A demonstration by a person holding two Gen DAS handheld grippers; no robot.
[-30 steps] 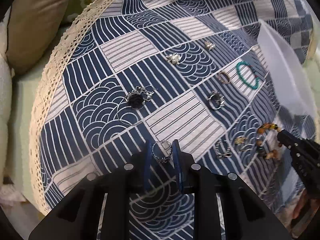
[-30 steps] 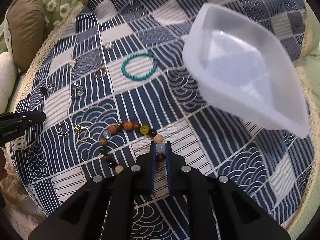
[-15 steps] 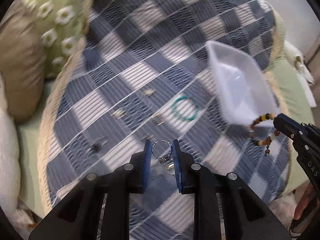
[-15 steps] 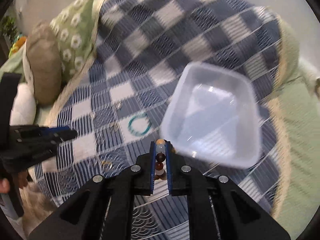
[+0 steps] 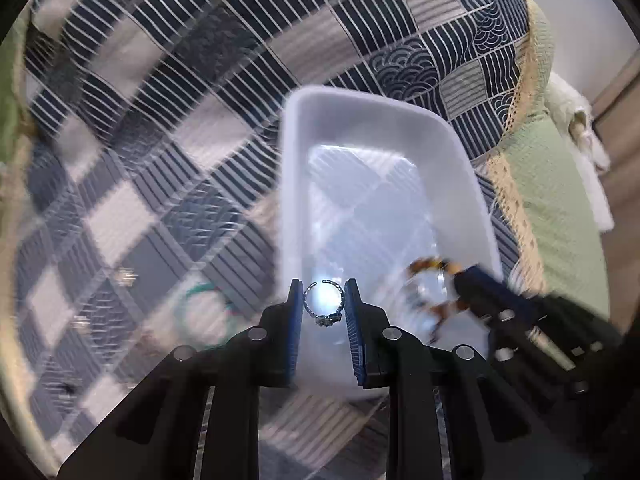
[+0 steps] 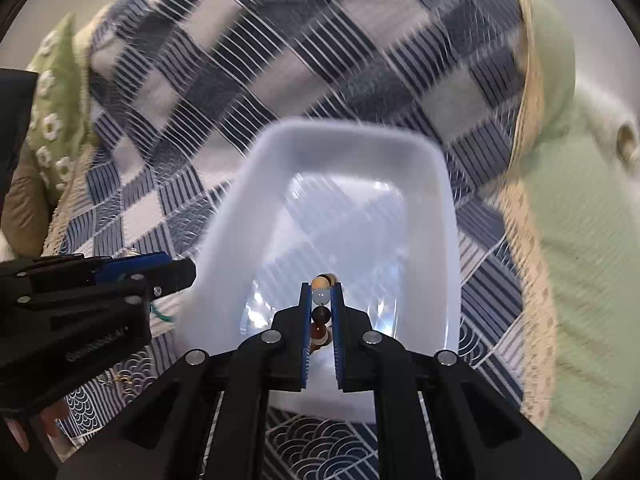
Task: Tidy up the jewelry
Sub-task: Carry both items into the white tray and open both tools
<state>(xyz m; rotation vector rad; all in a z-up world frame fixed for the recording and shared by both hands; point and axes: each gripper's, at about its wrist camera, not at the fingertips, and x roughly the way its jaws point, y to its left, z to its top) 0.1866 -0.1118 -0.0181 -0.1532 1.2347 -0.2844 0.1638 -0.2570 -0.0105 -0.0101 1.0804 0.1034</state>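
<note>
A white plastic tray point(image 5: 292, 168) point(image 6: 224, 216) lies on the blue patterned cloth. My left gripper point(image 5: 323, 296) is shut on a silver ring point(image 5: 324, 308), held above the near end of the tray. My right gripper point(image 6: 321, 296) is shut on a beaded bracelet point(image 6: 320, 294) of brown, amber and pale beads, also over the tray's near end. In the left wrist view the right gripper point(image 5: 472, 276) comes in from the right with the bracelet point(image 5: 434, 266) hanging blurred. In the right wrist view the left gripper point(image 6: 176, 270) sits at the tray's left edge.
A turquoise bracelet point(image 5: 200, 312) and small pieces of jewelry point(image 5: 126, 276) lie on the cloth point(image 5: 160, 100) left of the tray. Cream lace edges the cloth, with green bedding point(image 6: 580, 240) to the right. A floral pillow point(image 6: 52, 92) and a tan cushion point(image 6: 20, 208) sit at far left.
Both grippers lifted their pieces off the cloth and carried them to the right, over the white tray. The ring and the beaded bracelet now hang above the tray's near end.
</note>
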